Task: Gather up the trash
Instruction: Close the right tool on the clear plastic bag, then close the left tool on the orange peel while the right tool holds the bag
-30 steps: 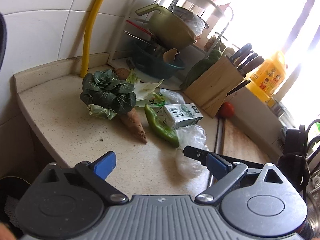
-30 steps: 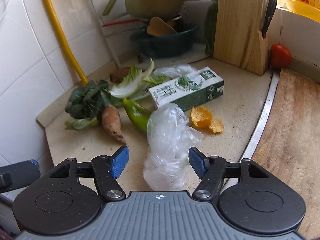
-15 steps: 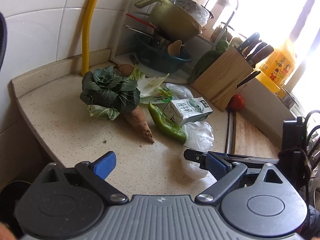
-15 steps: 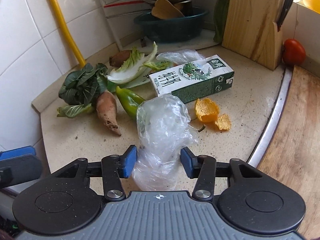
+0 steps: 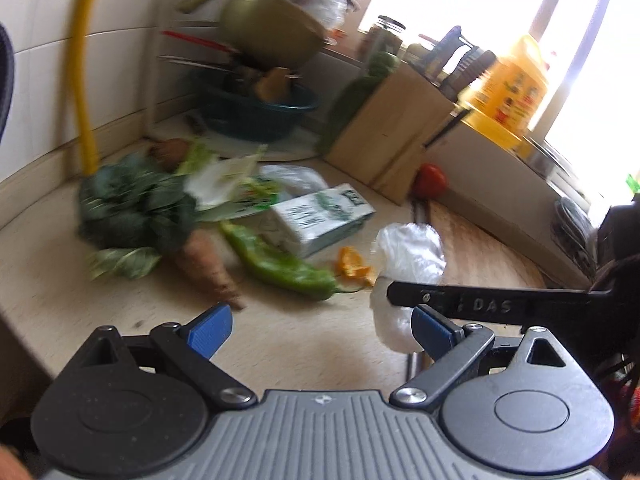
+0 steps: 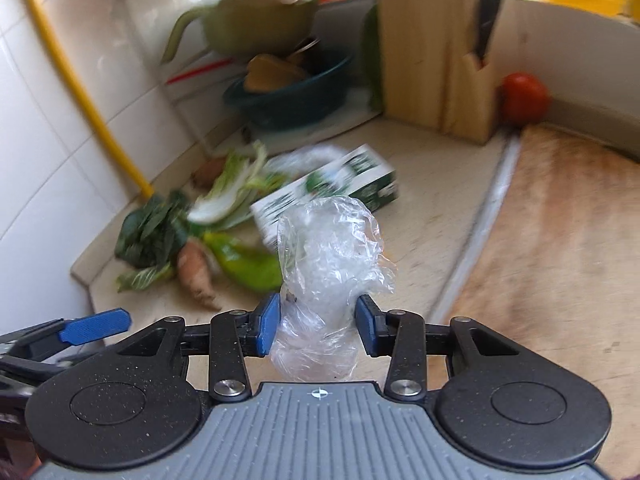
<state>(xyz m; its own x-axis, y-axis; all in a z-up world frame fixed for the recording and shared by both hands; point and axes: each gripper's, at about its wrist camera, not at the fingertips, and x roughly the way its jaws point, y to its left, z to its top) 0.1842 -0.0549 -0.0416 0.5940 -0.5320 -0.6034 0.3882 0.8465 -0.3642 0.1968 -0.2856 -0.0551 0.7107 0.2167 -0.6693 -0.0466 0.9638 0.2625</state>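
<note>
Plastic bag caught in the right gripper

The right gripper (image 6: 316, 330) is clamped on the plastic bag (image 6: 332, 256), which stands upright at the frame centre; the left gripper (image 5: 320, 328) is apart.

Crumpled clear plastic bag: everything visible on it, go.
The crumpled clear plastic bag is thin, glossy, translucent film, bunched into an upright wad. The right gripper is shut on its lower middle, blue pads pressing both sides; the top puffs out above, a tail hangs below. It appears lifted off the beige speckled counter.
</note>
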